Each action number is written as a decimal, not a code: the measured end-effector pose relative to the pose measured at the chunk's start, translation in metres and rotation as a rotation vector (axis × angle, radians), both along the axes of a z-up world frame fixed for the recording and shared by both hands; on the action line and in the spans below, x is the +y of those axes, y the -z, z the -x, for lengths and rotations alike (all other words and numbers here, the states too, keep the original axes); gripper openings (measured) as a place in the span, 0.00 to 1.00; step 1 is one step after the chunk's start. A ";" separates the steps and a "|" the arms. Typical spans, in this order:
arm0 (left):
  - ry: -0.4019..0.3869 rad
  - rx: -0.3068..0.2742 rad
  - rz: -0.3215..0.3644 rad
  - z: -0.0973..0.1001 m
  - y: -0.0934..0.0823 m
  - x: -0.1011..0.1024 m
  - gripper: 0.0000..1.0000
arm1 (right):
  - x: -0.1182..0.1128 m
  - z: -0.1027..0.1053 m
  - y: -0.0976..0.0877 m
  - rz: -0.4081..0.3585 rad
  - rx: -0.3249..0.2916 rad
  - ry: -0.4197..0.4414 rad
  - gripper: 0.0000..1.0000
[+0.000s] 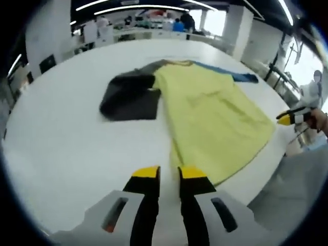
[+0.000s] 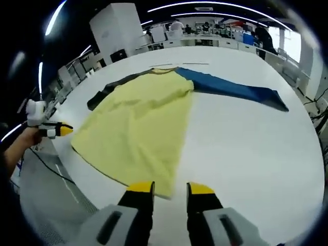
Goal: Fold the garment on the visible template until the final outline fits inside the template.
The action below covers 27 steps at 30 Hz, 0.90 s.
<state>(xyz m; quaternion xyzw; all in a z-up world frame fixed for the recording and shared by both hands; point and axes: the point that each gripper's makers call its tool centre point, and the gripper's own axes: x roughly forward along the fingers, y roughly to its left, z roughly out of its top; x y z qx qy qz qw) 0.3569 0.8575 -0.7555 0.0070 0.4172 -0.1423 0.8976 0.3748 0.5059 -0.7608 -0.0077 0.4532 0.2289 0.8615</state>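
A yellow garment (image 2: 141, 123) with one blue and one dark sleeve lies flat on the white table (image 2: 246, 148) just ahead of both grippers' released, empty jaws.

Both views are brightly and evenly lit by long ceiling light strips (image 2: 205, 5) arcing along 12 o'clock. Daylight from windows (image 1: 307, 66) blows out to white at 2 to 3 o'clock in the left gripper view. The white surface (image 2: 246, 138) reflects softly, and shadows on it are faint. Fisheye distortion bends the surface's edges and the far room. The left gripper view is slightly soft, especially toward its edges.
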 end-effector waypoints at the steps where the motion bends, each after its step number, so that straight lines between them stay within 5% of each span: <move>1: 0.003 -0.001 0.010 0.000 0.000 -0.003 0.10 | 0.001 0.001 0.000 -0.003 0.000 0.005 0.21; 12: 0.028 0.032 -0.054 0.000 0.013 -0.010 0.09 | 0.002 0.007 0.010 0.050 0.013 -0.003 0.21; 16: -0.032 0.072 -0.027 0.000 0.022 -0.006 0.04 | 0.001 0.006 0.014 0.053 0.023 0.004 0.21; 20: -0.124 0.065 -0.015 -0.005 0.018 0.000 0.00 | 0.002 0.009 0.016 0.070 0.037 0.013 0.20; 27: -0.170 -0.004 -0.013 0.005 -0.003 -0.004 0.00 | 0.005 0.009 0.016 0.056 0.043 0.036 0.17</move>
